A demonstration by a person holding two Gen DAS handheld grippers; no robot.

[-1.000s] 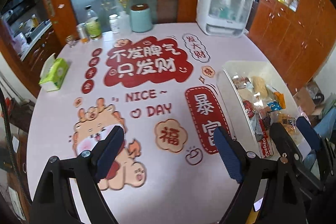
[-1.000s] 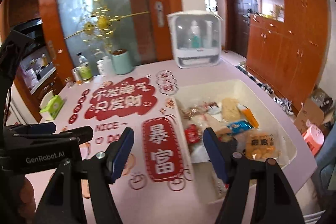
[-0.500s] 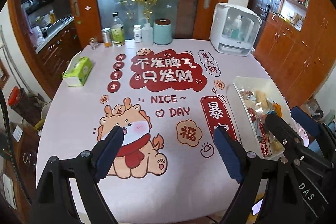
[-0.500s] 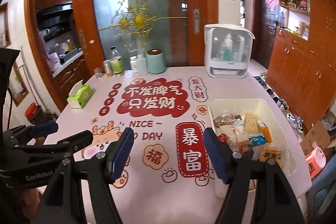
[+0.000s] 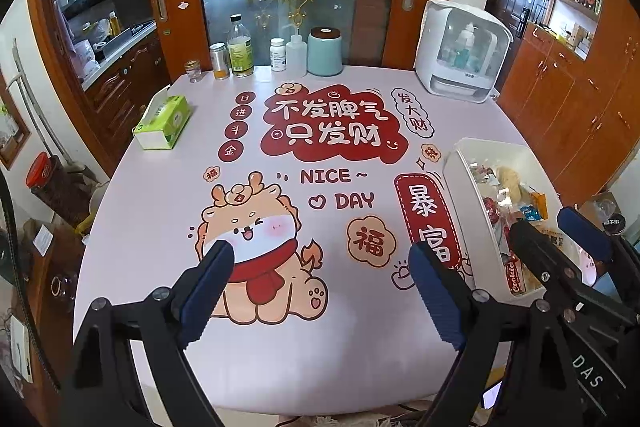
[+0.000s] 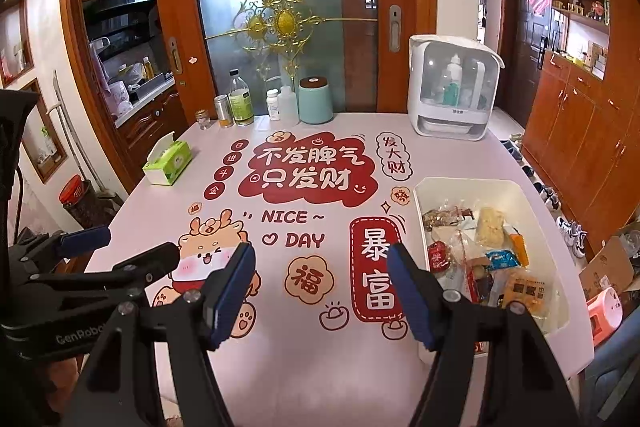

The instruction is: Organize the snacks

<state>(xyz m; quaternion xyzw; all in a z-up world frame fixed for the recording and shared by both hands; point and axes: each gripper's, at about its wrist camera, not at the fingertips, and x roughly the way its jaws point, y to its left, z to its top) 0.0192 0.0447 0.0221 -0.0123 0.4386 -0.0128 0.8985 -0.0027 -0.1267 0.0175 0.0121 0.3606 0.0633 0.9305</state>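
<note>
Left wrist view: the pink table [image 5: 168,195] spreads wide ahead of me, its near edge just under my fingers and its right edge running close past the white bin [image 5: 466,211]. Its middle holds only the printed cartoon and lettering; bottles and a mint canister [image 5: 325,51] line the far edge, a green tissue box [image 5: 162,123] sits at the far left, and a white cabinet [image 5: 462,55] stands at the far right corner.

The snacks [image 6: 484,255] lie jumbled in the bin [image 6: 496,183]: an orange packet, a blue one, a red one, a pale cracker pack, and more I cannot make out.

My left gripper [image 5: 316,287] hovers over the near table, fingers spread wide, holding nothing. My right gripper [image 6: 322,291] hovers beside it, just left of the bin, likewise spread wide with nothing between the pads.
</note>
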